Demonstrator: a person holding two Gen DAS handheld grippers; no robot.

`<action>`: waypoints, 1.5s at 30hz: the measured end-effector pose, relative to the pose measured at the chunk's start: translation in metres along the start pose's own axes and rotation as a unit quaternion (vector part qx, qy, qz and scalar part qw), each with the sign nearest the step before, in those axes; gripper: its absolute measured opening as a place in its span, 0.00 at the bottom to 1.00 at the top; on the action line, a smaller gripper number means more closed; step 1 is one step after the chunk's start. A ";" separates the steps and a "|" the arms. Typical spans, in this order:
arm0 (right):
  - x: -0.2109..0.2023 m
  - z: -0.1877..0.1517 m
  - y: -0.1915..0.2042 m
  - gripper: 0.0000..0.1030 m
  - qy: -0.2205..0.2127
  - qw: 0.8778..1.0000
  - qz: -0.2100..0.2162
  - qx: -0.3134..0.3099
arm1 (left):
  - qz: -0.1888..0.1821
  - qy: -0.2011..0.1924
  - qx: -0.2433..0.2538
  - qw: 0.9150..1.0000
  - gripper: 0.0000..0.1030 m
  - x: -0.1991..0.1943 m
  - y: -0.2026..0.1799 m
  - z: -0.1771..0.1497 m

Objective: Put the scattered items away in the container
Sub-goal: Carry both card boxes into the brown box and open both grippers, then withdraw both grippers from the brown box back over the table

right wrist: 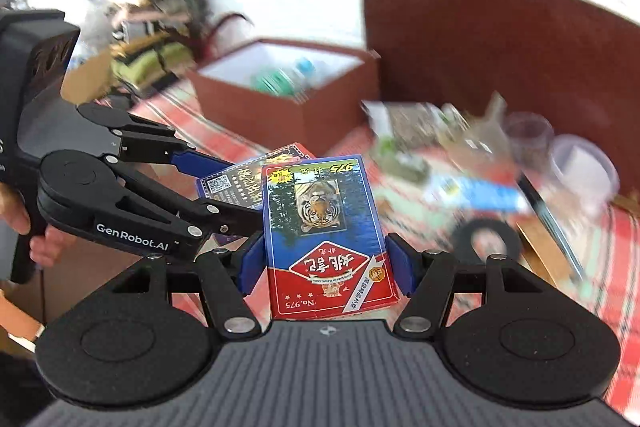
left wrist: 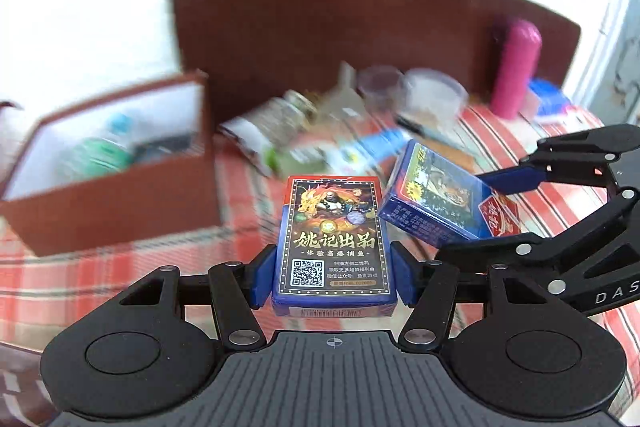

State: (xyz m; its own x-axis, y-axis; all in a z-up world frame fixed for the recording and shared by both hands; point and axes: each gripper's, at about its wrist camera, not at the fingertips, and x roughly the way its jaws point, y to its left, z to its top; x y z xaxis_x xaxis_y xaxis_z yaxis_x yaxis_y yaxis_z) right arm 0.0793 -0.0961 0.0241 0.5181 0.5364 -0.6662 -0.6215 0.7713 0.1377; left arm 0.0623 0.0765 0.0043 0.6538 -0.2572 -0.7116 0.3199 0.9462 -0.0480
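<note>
My left gripper (left wrist: 334, 275) is shut on a blue and red card pack with dragon art and a QR code (left wrist: 334, 239), held above the checked cloth. Just to its right, my right gripper (left wrist: 496, 215) is shut on a tiger card pack (left wrist: 432, 191), tilted. In the right wrist view the tiger pack (right wrist: 326, 227) sits between my right gripper's (right wrist: 326, 263) blue pads, and the left gripper (right wrist: 224, 191) holds the dragon pack (right wrist: 240, 177) partly behind it. The open brown box (left wrist: 120, 203) (right wrist: 260, 115) stands further back on the left, with green rolls and a bottle inside.
A blurred pile of packets, a blue tube (right wrist: 476, 191), clear plastic tubs (left wrist: 432, 91) and a black tape roll (right wrist: 488, 239) lies on the checked cloth (left wrist: 140, 267). A pink bottle (left wrist: 516, 67) stands before the brown headboard (left wrist: 320, 27). A person's hand (right wrist: 40, 239) grips the left handle.
</note>
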 end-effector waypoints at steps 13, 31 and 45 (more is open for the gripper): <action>0.068 0.120 0.039 0.66 -0.024 0.999 0.019 0.007 | 0.107 -0.056 -0.082 0.989 0.59 -0.021 0.135 0.054; 0.209 0.157 0.021 0.89 -0.032 0.998 -0.013 0.045 | 0.131 -0.024 -0.220 0.966 0.92 0.063 0.247 0.061; 0.146 0.128 -0.011 0.93 -0.035 0.996 0.013 0.086 | 0.126 -0.005 -0.166 0.978 0.92 0.039 0.191 0.063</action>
State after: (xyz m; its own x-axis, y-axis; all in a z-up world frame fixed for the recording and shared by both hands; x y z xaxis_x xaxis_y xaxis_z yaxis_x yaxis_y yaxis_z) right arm 0.2371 0.0178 0.0196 0.5464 0.5741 -0.6097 -0.5287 0.8011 0.2806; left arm 0.1920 0.2343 0.0119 0.6898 -0.0086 -0.7239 -0.0908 0.9910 -0.0982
